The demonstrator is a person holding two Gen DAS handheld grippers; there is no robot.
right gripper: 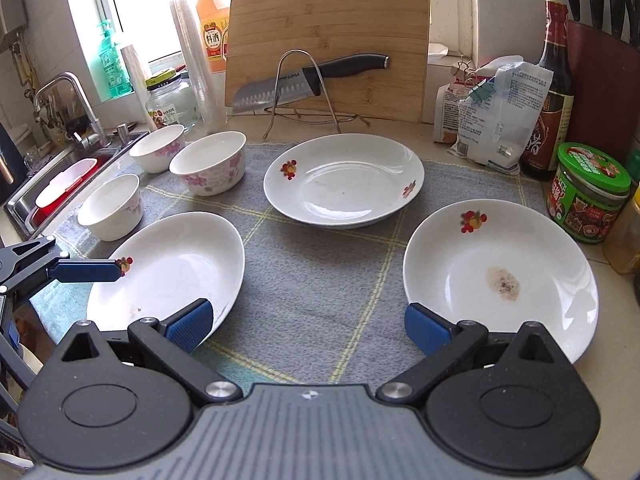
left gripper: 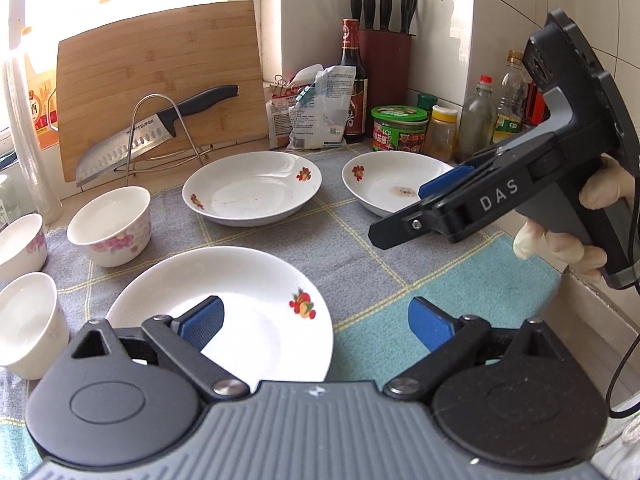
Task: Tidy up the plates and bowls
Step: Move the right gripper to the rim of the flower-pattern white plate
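My left gripper (left gripper: pixel 316 324) hangs with its blue pads spread wide and nothing between them, low over the near plate (left gripper: pixel 224 300) at the front of the cloth mat (left gripper: pixel 360 256). My right gripper (right gripper: pixel 306 326) is likewise released, pads far apart, poised above the mat's front edge between that near plate (right gripper: pixel 168 268) and the stained plate (right gripper: pixel 500 276) on the mat's right side. In the left wrist view the right gripper (left gripper: pixel 404 216) shows side-on over the stained plate (left gripper: pixel 388 184), held by a gloved hand (left gripper: pixel 560 240). A third plate (right gripper: pixel 344 180) sits toward the mat's back edge, apart from the other two. Three floral bowls stand upright along the mat's left edge: one (right gripper: pixel 208 162) near the back, one (right gripper: pixel 158 152) just beside it toward the sink (right gripper: pixel 60 184), one (right gripper: pixel 112 204) nearer the front. Behind the mat on the worktop a cutting board (right gripper: pixel 328 36) leans upright, with a knife (right gripper: pixel 308 80) resting on a wire rack (right gripper: pixel 304 96) before it. A soy sauce bottle (right gripper: pixel 554 92) and a green-lidded jar (right gripper: pixel 588 196) stand at the worktop's right back corner
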